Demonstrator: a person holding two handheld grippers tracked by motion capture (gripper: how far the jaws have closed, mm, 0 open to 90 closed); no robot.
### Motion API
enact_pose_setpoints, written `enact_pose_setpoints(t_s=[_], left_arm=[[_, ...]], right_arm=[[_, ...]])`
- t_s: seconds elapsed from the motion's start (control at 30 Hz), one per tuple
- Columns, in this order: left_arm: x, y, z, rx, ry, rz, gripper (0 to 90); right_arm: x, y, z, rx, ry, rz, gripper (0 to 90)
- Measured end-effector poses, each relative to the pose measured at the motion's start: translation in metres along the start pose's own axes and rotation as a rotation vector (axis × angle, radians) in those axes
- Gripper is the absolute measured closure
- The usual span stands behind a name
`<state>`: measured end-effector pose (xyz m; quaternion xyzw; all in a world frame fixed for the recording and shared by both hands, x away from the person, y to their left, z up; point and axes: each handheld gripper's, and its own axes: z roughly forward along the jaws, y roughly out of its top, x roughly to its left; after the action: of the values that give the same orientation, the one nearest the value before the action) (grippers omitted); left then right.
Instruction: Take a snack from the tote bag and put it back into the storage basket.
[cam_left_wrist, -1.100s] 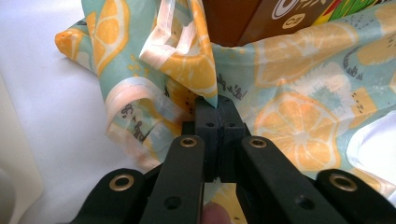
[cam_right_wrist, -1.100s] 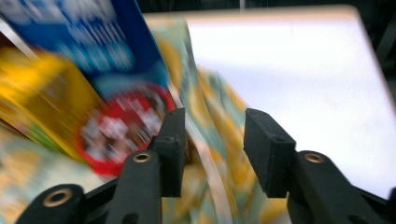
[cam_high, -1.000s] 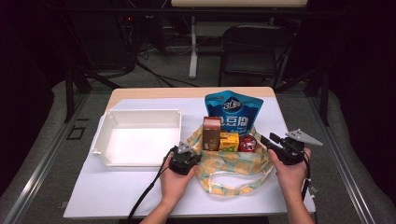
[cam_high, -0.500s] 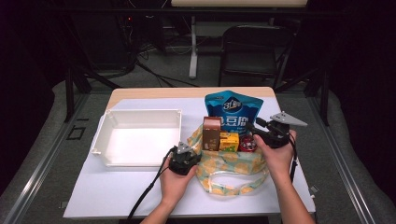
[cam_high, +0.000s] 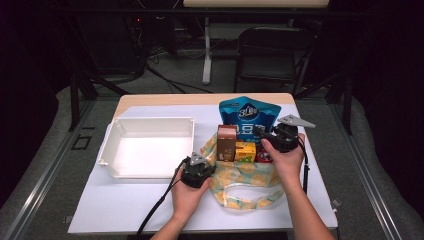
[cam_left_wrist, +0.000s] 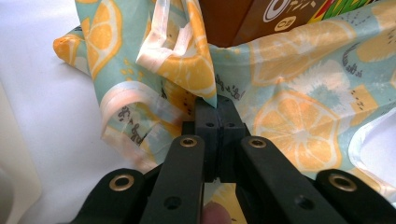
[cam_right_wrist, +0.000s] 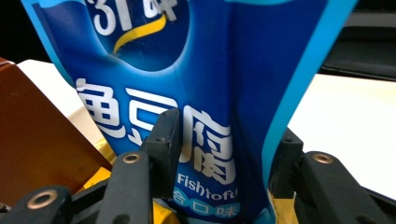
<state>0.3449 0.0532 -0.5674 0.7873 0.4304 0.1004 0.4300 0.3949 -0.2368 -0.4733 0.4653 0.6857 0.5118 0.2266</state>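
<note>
A lemon-print cloth bag (cam_high: 250, 177) lies on the white table with a brown carton (cam_high: 226, 142), a yellow box (cam_high: 245, 151) and a red can (cam_high: 263, 156) standing in it. A blue snack bag (cam_high: 250, 115) stands behind them. My left gripper (cam_high: 209, 167) is shut on the cloth bag's left rim; in the left gripper view the jaws (cam_left_wrist: 217, 112) pinch the fabric (cam_left_wrist: 289, 130). My right gripper (cam_high: 261, 133) has just been closing on the blue snack bag (cam_right_wrist: 187, 56), which creases between its jaws (cam_right_wrist: 224, 149).
A white plastic tray (cam_high: 150, 122) sits empty at the left of the table, just beyond my left gripper. A black chair (cam_high: 270, 55) and cables stand on the floor behind the table. The bag's handles (cam_high: 240, 197) lie toward the front edge.
My right gripper has moved left and slightly up, from beside the cloth bag's right rim to the blue snack bag. The left gripper has stayed put on the rim.
</note>
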Motion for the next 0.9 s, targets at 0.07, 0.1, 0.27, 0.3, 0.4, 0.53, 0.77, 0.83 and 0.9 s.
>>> enact_pose_setpoints(t_s=[0.07, 0.1, 0.27, 0.3, 0.4, 0.53, 0.77, 0.83, 0.9], left_arm=[[0.000, 0.000, 0.000, 0.008, -0.002, 0.006, 90.0], [0.000, 0.000, 0.000, 0.007, -0.001, 0.007, 90.0], [-0.001, 0.000, 0.000, 0.008, 0.003, 0.015, 90.0], [-0.001, 0.000, 0.000, 0.008, 0.003, 0.013, 90.0], [0.000, 0.000, 0.000, 0.008, 0.000, 0.004, 90.0], [0.000, 0.000, 0.000, 0.010, 0.001, 0.004, 90.0], [0.000, 0.000, 0.000, 0.006, 0.002, 0.005, 90.0], [0.000, 0.000, -0.001, -0.006, 0.001, 0.005, 90.0], [0.000, -0.001, -0.004, -0.044, 0.012, 0.008, 90.0]], right_arm=[[0.002, 0.001, 0.000, -0.015, -0.006, -0.005, 53.9], [0.004, 0.001, 0.000, -0.026, -0.008, -0.001, 54.4], [0.009, 0.000, 0.004, -0.027, -0.029, 0.011, 74.6], [0.010, 0.000, 0.004, -0.022, -0.033, -0.002, 78.7], [0.011, 0.002, 0.002, -0.016, 0.002, 0.003, 87.2], [0.015, 0.008, -0.001, -0.030, 0.032, 0.003, 89.9], [0.022, 0.030, -0.012, -0.062, 0.047, -0.021, 90.0], [0.022, 0.036, -0.016, -0.073, 0.049, -0.017, 90.0], [0.023, 0.041, -0.020, -0.090, 0.055, -0.010, 90.0]])
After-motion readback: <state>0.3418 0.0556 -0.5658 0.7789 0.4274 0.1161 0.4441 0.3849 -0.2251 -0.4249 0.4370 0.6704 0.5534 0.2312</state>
